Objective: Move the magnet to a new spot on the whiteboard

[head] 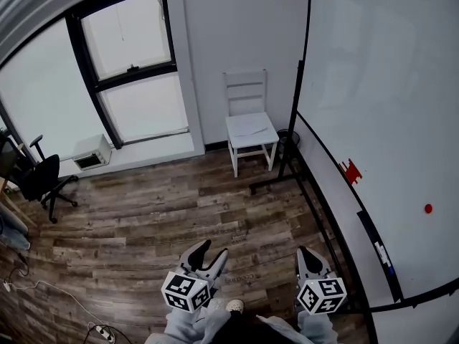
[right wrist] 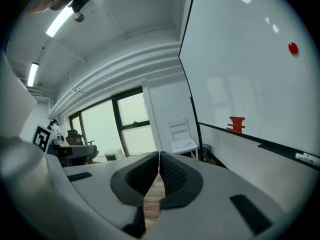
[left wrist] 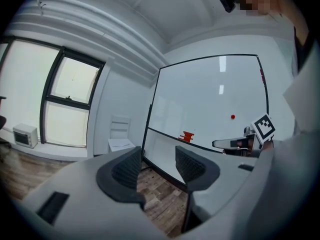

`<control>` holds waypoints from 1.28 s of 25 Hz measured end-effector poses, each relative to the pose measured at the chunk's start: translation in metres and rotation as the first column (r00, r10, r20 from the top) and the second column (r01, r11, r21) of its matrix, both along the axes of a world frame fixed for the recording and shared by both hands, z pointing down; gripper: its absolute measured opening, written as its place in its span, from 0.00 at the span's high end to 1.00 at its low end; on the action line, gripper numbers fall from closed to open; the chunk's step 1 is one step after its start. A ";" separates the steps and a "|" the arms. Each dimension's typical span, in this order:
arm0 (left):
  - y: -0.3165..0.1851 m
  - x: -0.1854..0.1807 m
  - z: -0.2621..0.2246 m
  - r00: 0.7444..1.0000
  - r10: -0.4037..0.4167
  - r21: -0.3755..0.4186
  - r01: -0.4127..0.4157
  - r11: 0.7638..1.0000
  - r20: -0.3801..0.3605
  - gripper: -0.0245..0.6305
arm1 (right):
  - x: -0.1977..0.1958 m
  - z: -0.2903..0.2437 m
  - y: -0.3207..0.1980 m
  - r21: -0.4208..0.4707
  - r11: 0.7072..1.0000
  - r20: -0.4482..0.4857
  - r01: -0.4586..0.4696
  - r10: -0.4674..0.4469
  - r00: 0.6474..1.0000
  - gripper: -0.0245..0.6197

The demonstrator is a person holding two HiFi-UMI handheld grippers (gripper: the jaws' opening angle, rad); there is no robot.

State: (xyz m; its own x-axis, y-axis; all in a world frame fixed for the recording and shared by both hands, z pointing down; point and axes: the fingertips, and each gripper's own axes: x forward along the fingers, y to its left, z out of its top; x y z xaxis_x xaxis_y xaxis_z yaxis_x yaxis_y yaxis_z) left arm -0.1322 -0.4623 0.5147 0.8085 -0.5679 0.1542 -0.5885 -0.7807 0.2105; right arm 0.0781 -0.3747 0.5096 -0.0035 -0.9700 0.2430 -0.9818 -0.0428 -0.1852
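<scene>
A small round red magnet (head: 428, 208) sticks to the whiteboard (head: 387, 84) at the right; it also shows as the red magnet (left wrist: 232, 116) and the red magnet (right wrist: 293, 48). Both grippers hang low over the wood floor, well short of the board. My left gripper (head: 212, 254) is open, nothing between its jaws (left wrist: 157, 169). My right gripper (head: 310, 257) is shut and empty, its pads pressed together (right wrist: 159, 173). A red stepped object (head: 351, 170) sits on the board's tray.
A white chair (head: 249, 120) stands by the far wall next to the whiteboard's black stand (head: 290, 131). A marker and eraser (head: 382, 255) lie on the tray. An office chair (head: 39, 178) is at the left, a window (head: 129, 70) beyond.
</scene>
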 end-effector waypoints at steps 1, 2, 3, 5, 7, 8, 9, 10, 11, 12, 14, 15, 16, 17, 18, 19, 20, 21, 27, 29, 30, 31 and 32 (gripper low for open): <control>-0.005 0.000 0.002 1.000 0.005 0.000 -0.005 1.000 0.000 0.64 | 0.000 0.001 -0.003 0.002 1.000 0.000 -0.009 0.009 1.000 0.92; -0.010 0.000 0.003 1.000 0.011 0.000 -0.011 1.000 0.000 0.64 | 0.001 0.001 -0.006 0.004 1.000 -0.002 -0.018 0.018 1.000 0.92; -0.015 0.000 0.004 1.000 0.019 0.001 -0.019 1.000 0.000 0.64 | 0.001 0.001 -0.009 0.007 1.000 -0.004 -0.028 0.028 1.000 0.92; -0.024 0.001 0.004 0.999 0.038 0.004 -0.038 0.999 -0.002 0.64 | 0.003 -0.003 -0.014 0.016 0.999 -0.009 -0.052 0.052 0.999 0.92; -0.032 0.003 0.004 0.998 0.060 0.006 -0.060 0.998 -0.005 0.64 | 0.004 -0.005 -0.019 0.023 0.997 -0.015 -0.075 0.075 0.997 0.92; -0.035 0.005 0.004 0.998 0.070 0.007 -0.070 0.998 -0.007 0.64 | 0.005 -0.005 -0.021 0.024 0.996 -0.018 -0.085 0.086 0.996 0.92; -0.038 0.006 0.006 0.997 0.080 0.006 -0.080 0.997 -0.008 0.64 | 0.005 -0.005 -0.021 0.022 0.995 -0.021 -0.095 0.096 0.995 0.92; -0.040 0.007 0.007 0.996 0.090 0.004 -0.090 0.996 -0.008 0.64 | 0.005 -0.004 -0.021 0.020 0.994 -0.024 -0.105 0.105 0.994 0.92; -0.042 0.007 0.008 0.995 0.100 0.001 -0.100 0.995 -0.009 0.64 | 0.005 -0.004 -0.020 0.018 0.993 -0.026 -0.116 0.116 0.993 0.92; -0.043 0.008 0.009 0.994 0.111 -0.002 -0.111 0.994 -0.008 0.64 | 0.005 -0.005 -0.018 0.016 0.992 -0.027 -0.128 0.128 0.991 0.92; -0.045 0.012 0.012 0.991 0.135 -0.011 -0.135 0.991 -0.009 0.64 | 0.007 -0.006 -0.013 0.011 0.988 -0.029 -0.156 0.157 0.987 0.92; -0.044 0.015 0.014 0.989 0.149 -0.019 -0.149 0.989 -0.010 0.64 | 0.010 -0.007 -0.009 0.008 0.985 -0.030 -0.173 0.174 0.984 0.92; -0.042 0.018 0.017 0.986 0.164 -0.029 -0.164 0.986 -0.010 0.64 | 0.013 -0.007 -0.004 0.003 0.981 -0.031 -0.192 0.192 0.981 0.92; -0.041 0.023 0.019 0.983 0.181 -0.037 -0.182 0.983 -0.010 0.64 | 0.017 -0.007 0.001 -0.001 0.977 -0.031 -0.213 0.213 0.977 0.92; -0.039 0.027 0.021 0.980 0.201 -0.044 -0.201 0.979 -0.008 0.64 | 0.021 -0.006 0.007 -0.007 0.972 -0.030 -0.234 0.234 0.972 0.92; -0.037 0.033 0.023 0.975 0.220 -0.049 -0.220 0.974 -0.006 0.64 | 0.026 -0.006 0.013 -0.014 0.967 -0.029 -0.254 0.254 0.967 0.92; -0.034 0.039 0.024 0.971 0.238 -0.052 -0.238 0.970 -0.005 0.64 | 0.030 -0.004 0.019 -0.023 0.962 -0.027 -0.273 0.272 0.962 0.92; -0.032 0.045 0.024 0.967 0.253 -0.055 -0.253 0.966 -0.005 0.64 | 0.036 -0.002 0.024 -0.032 0.956 -0.024 -0.290 0.289 0.957 0.92; -0.026 0.071 0.026 0.952 0.304 -0.056 -0.305 0.951 -0.022 0.64 | 0.065 -0.010 0.046 -0.007 0.922 0.064 -0.388 0.388 0.920 0.92; -0.022 0.082 0.027 0.944 0.330 -0.058 -0.331 0.942 -0.027 0.64 | 0.073 -0.014 0.056 0.009 0.907 0.086 -0.422 0.420 0.904 0.92; -0.020 0.089 0.027 0.938 0.345 -0.057 -0.346 0.936 -0.028 0.64 | 0.078 -0.016 0.061 0.013 0.899 0.084 -0.439 0.436 0.896 0.92; -0.019 0.097 0.027 0.932 0.362 -0.056 -0.363 0.930 -0.028 0.64 | 0.084 -0.017 0.067 0.015 0.890 0.078 -0.456 0.453 0.888 0.92; -0.017 0.105 0.027 0.925 0.379 -0.054 -0.380 0.923 -0.029 0.64 | 0.090 -0.018 0.072 0.016 0.881 0.074 -0.473 0.471 0.879 0.92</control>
